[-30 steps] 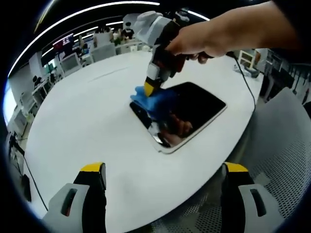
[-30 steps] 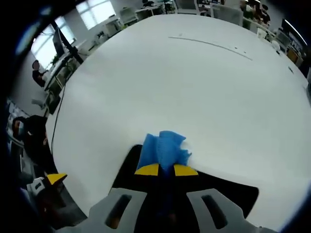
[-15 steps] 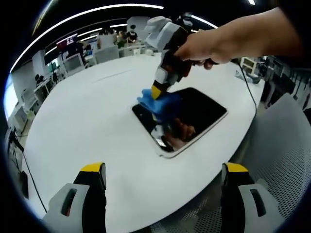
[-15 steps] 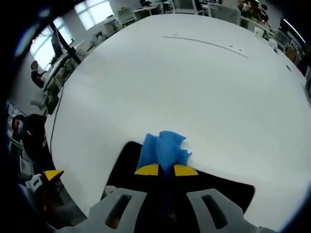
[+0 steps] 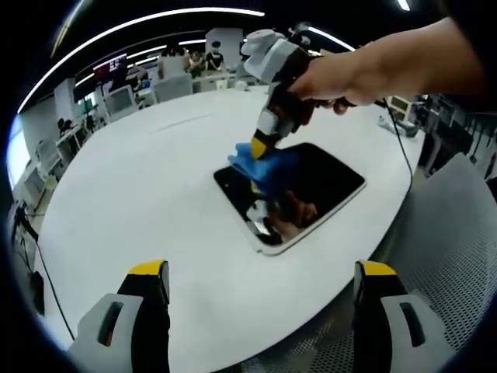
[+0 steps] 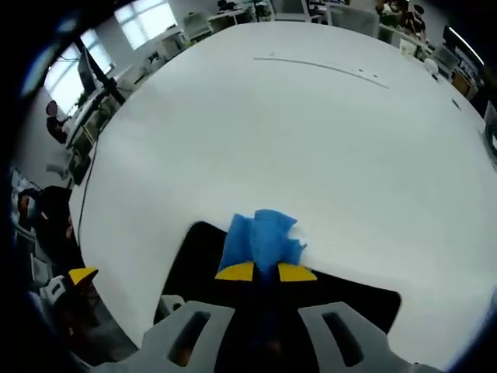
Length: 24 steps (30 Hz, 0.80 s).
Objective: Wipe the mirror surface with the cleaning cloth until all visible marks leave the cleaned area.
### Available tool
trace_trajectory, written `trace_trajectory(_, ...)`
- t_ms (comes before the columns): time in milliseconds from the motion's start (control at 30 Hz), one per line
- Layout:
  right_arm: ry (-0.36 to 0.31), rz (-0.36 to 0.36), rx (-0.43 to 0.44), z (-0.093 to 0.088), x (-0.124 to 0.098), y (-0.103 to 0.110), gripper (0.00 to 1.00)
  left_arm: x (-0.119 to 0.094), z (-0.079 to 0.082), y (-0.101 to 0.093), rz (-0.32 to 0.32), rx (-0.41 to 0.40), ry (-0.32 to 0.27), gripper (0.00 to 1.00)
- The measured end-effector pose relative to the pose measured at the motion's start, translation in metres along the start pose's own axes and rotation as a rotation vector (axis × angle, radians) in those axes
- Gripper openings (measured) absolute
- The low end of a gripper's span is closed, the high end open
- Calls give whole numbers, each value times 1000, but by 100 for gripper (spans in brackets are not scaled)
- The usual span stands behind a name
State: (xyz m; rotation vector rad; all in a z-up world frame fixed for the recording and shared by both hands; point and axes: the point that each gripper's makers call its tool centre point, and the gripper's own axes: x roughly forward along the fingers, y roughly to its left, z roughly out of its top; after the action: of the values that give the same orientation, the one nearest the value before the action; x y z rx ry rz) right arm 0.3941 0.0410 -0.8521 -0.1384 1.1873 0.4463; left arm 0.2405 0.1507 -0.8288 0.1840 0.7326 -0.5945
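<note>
The blue cloth (image 5: pixel 268 165) is clamped in the right gripper (image 5: pixel 260 148) and pressed on the mirror (image 5: pixel 311 190), shifted slightly inward from its far corner since earlier. The left gripper (image 5: pixel 260 291) is held released, unmoved above the white table (image 5: pixel 140 202).

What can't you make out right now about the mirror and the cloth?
- Marks on the mirror: its surface reflects dark in the left gripper view, too dim to judge.
- Mirror's near part in the right gripper view: hidden behind the right gripper.
- Blue cloth: its gripped end is hidden between the jaws.

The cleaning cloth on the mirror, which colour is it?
Blue: the soft blue cleaning cloth shows best in the right gripper view.
</note>
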Motion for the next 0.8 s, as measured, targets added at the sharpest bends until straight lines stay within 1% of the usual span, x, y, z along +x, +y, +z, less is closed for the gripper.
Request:
trace_trajectory(233, -1, -9, 12, -2, 0, 1, 3, 0, 2, -1, 0, 9, 1, 99)
trace_trajectory(400, 0, -16, 40, -3, 1, 0, 3, 1, 2, 0, 1, -1, -2, 99)
trace_trajectory(800, 3, -14, 44, -16, -2, 5, 3, 1, 2, 1, 3, -12, -7, 99)
